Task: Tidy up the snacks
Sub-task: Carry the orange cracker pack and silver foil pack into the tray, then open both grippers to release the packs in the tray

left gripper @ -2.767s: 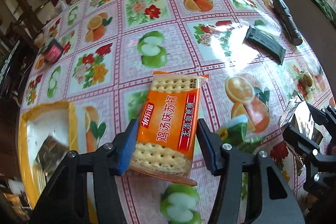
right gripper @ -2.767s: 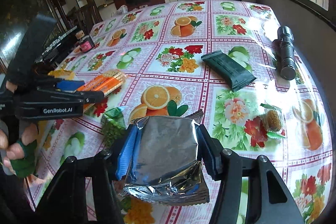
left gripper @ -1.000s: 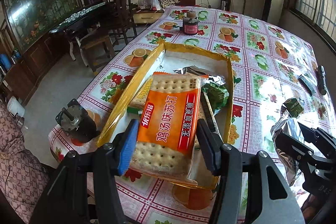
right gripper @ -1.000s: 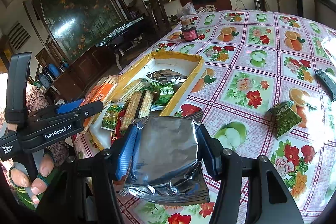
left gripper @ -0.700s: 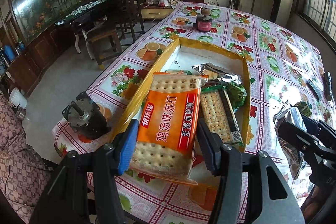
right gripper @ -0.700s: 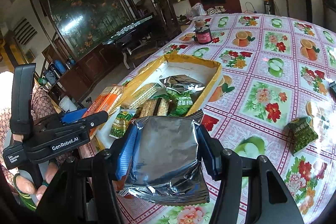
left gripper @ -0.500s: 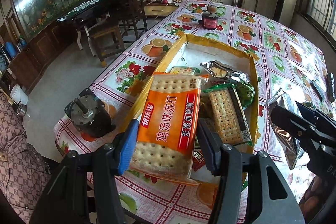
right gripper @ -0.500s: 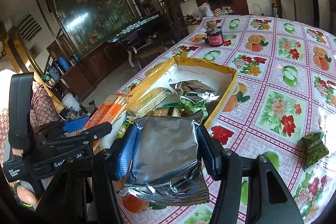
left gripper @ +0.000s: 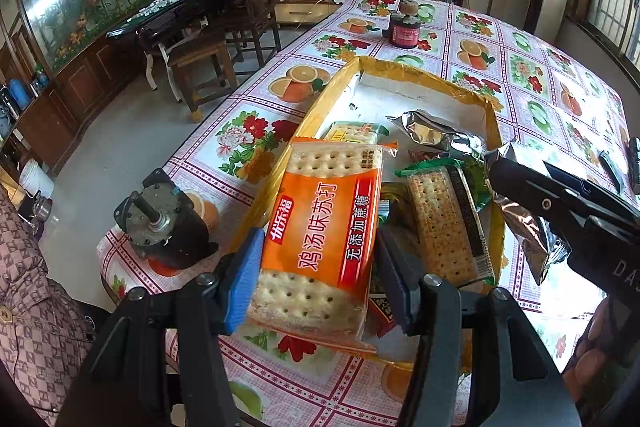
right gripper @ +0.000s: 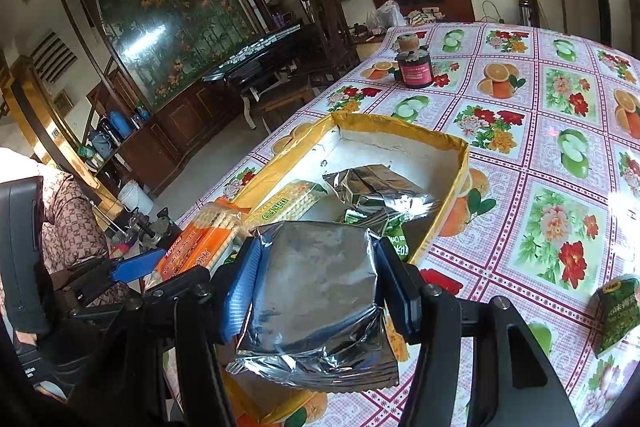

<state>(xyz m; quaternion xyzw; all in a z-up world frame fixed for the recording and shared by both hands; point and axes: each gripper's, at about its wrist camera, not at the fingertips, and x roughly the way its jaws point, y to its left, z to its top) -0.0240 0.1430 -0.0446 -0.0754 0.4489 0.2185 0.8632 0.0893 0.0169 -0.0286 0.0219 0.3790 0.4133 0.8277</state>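
Left gripper (left gripper: 318, 267): pads clamped on the long sides of an orange cracker pack (left gripper: 320, 227), held face-up and tipped forward, over the near end of the box (left gripper: 420, 73). Grip sits low on the pack, so most of it juts toward the box; likely carried this way to lay it flat among the others.

Right gripper (right gripper: 316, 291): jaws closed on a silver foil pouch (right gripper: 316, 299), squeezed at its sides, foil crumpled below the pads. It hangs beside the left, over the box's near right corner.

Box: yellow-rimmed, white inside. Near half holds a green cracker pack (left gripper: 446, 223), another foil pouch (left gripper: 436, 135) and smaller packets; far half bare.

One green packet (right gripper: 616, 311) lies out on the tablecloth (right gripper: 560, 131), well apart. A jar (right gripper: 414, 67) stands beyond the box, a small motor (left gripper: 164, 223) near the table edge.
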